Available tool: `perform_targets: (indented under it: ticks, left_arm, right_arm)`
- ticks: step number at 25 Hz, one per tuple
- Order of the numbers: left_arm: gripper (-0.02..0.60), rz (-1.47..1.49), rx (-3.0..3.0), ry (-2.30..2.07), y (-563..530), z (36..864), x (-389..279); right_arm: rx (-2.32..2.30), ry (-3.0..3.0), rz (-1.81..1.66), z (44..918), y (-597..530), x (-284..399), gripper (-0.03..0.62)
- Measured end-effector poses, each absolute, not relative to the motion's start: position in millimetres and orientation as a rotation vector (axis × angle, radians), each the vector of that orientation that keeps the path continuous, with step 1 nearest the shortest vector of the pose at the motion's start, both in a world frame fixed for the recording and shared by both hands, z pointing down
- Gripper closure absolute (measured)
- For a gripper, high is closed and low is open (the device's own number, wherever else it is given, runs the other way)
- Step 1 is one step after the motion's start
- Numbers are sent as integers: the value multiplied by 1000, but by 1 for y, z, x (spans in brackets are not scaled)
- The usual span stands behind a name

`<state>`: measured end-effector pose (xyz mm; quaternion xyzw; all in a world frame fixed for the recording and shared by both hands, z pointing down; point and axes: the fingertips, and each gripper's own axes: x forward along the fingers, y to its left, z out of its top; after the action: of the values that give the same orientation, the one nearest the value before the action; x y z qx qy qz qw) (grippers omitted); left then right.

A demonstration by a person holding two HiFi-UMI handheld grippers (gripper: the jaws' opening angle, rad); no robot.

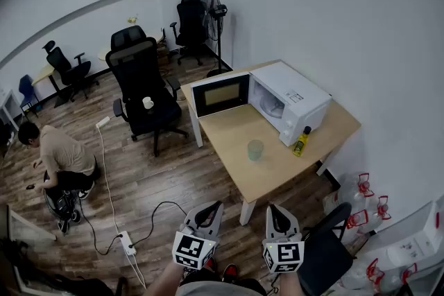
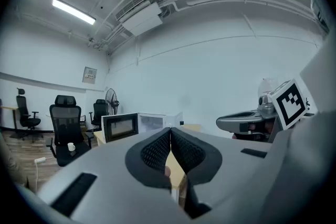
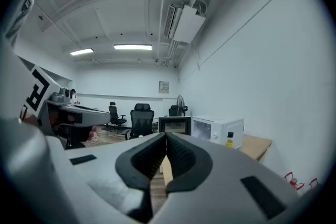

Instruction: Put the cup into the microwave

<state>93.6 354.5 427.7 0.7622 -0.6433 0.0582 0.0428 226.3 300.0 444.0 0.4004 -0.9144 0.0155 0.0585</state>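
A pale green translucent cup [image 1: 256, 150] stands upright in the middle of the wooden table [image 1: 326, 138]. Behind it sits a white microwave [image 1: 291, 100] with its door [image 1: 220, 95] swung open to the left. The microwave [image 2: 137, 124] also shows far off in the left gripper view, and the microwave [image 3: 212, 129] in the right gripper view. Both grippers hang well short of the table's near end, pointing roughly level. My left gripper [image 1: 210, 211] is shut and empty, its pads meeting. My right gripper [image 1: 276, 212] is likewise shut with nothing in it.
A yellow bottle with a black cap [image 1: 301, 142] stands beside the microwave's right front corner. A black office chair [image 1: 142, 90] holding a white mug [image 1: 148, 102] is left of the table. A fan [image 1: 211, 14], a power strip with cables [image 1: 127, 243] and a crouching person [image 1: 59, 159] occupy the floor.
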Motion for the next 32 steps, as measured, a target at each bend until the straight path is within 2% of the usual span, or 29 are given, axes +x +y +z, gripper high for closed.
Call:
perform_targets:
  ticks: [18, 32]
  left_arm:
    - [558, 177, 2321, -1996, 313, 428, 73]
    - [558, 205, 2455, -1798, 137, 441, -2]
  right_arm:
    - [1204, -2796, 42, 443, 258, 208, 576]
    - [1414, -2685, 81, 459, 108, 144, 576]
